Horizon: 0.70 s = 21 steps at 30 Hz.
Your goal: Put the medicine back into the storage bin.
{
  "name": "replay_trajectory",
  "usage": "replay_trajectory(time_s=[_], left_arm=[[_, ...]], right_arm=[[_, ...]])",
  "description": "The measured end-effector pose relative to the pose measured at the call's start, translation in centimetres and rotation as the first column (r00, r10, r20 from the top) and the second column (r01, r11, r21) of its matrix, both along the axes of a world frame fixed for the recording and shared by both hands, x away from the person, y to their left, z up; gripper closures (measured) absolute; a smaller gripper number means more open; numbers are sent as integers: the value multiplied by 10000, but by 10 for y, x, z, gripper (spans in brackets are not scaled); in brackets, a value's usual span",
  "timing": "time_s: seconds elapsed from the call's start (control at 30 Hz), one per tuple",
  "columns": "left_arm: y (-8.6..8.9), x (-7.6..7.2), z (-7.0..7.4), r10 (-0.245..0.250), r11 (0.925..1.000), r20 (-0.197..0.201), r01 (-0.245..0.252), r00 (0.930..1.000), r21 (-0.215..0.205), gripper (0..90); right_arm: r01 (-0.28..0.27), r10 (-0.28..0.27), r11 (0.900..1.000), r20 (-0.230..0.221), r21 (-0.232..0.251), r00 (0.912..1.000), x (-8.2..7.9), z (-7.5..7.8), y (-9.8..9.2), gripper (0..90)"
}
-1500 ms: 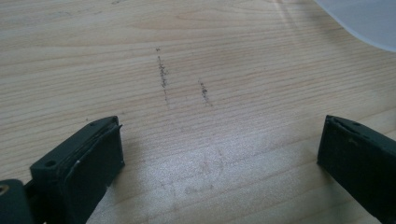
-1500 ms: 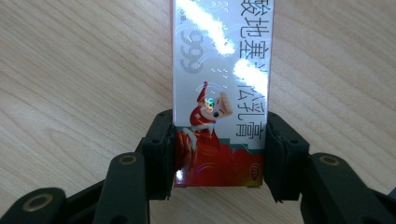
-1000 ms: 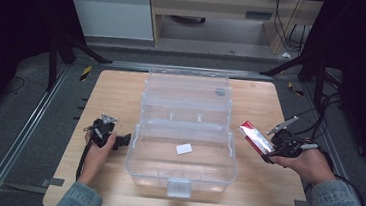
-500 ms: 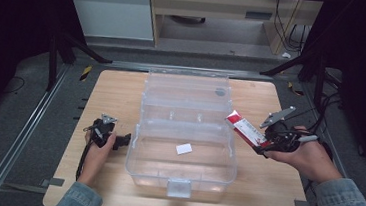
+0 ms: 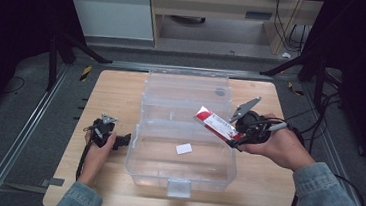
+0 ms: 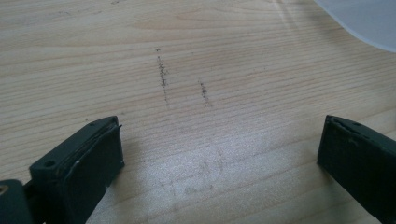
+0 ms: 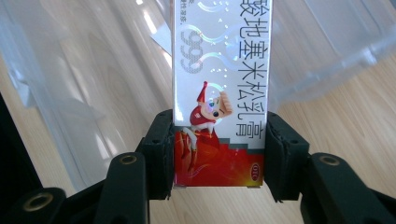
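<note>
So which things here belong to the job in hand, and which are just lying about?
In the job:
- red and white box, clamped in the right gripper
- clear plastic bin, open

Lying about:
- left gripper, open on the table
- white slip inside the bin

You look down from above your side of the table (image 5: 121,92), your left gripper camera skims the wood close up, your right one faces the clear box (image 5: 183,133), shared with the high view.

L tongs (image 5: 126,140) open, low on tabletop; R tongs (image 5: 233,139) clamped, raised.
</note>
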<state>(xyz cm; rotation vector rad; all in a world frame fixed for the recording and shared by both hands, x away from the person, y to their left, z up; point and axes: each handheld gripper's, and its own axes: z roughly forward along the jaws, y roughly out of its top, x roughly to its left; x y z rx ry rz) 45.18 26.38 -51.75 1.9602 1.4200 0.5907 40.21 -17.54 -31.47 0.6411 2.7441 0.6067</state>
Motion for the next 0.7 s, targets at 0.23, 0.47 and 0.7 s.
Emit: replay_trajectory(time_s=[0.23, 0.47, 0.7], left_arm=[[0, 0, 0, -2, 10000, -7, 2, 10000, -11, 0], [0, 1, 0, -43, 10000, -4, 43, 10000, -10, 0], [0, 0, 0, -56, 10000, -9, 56, 10000, 3, 0]], right_arm=[[-758, 757, 9971, -139, -116, 9970, 1, -4, 33, 515], [-1357, 1342, 9898, -346, -434, 9903, 2, -10, 60, 515], [-1933, 1915, 9798, -378, -522, 9808, 0, -19, 80, 515]])
